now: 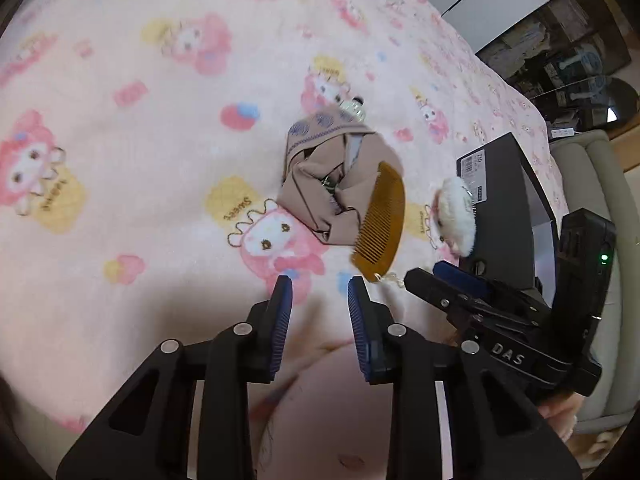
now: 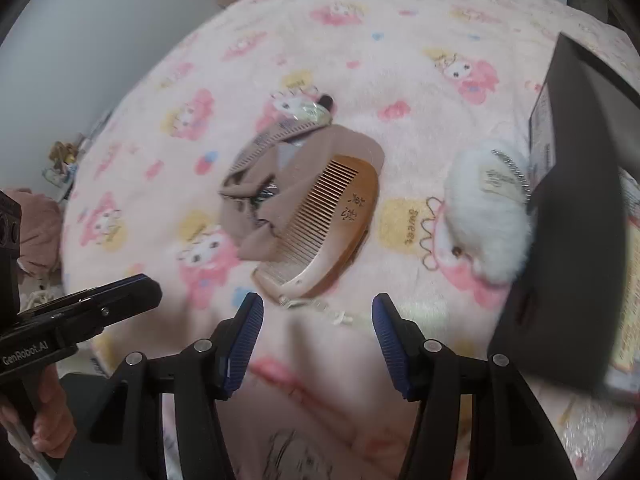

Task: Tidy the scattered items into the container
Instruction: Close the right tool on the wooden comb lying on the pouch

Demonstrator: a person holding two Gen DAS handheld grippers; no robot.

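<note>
Left wrist view is showing a black box [image 1: 504, 204] sitting near the right edge of a pink cartoon-print blanket [image 1: 140, 128]; its inside is hidden from this angle, so what it is holding cannot be told. A white fluffy item [image 1: 456, 216] is leaning against the box's near side, touching it. Toward the middle of the blanket a beige cloth [image 1: 320, 176] is lying crumpled, with a wooden comb [image 1: 380, 220] resting partly on its right edge and partly on the blanket. A small clear trinket [image 1: 352, 108] is sitting at the cloth's far end, too blurred to identify.

The left gripper [image 1: 320, 292] is hanging above bare blanket just on the near side of the comb, its blue pads standing apart with nothing between them. The comb's lower end and a pale cord trailing from it are lying just beyond its right fingertip, not touching it.

Right wrist view is showing the right gripper [image 2: 318, 308] with its jaws standing wide and empty, the comb [image 2: 324, 236] lying just ahead of the gap between the fingers. The fluffy item [image 2: 488, 216] is sitting off to its right against the box [image 2: 576, 240]. Each gripper is appearing at the edge of the other's view, held in a hand.
</note>
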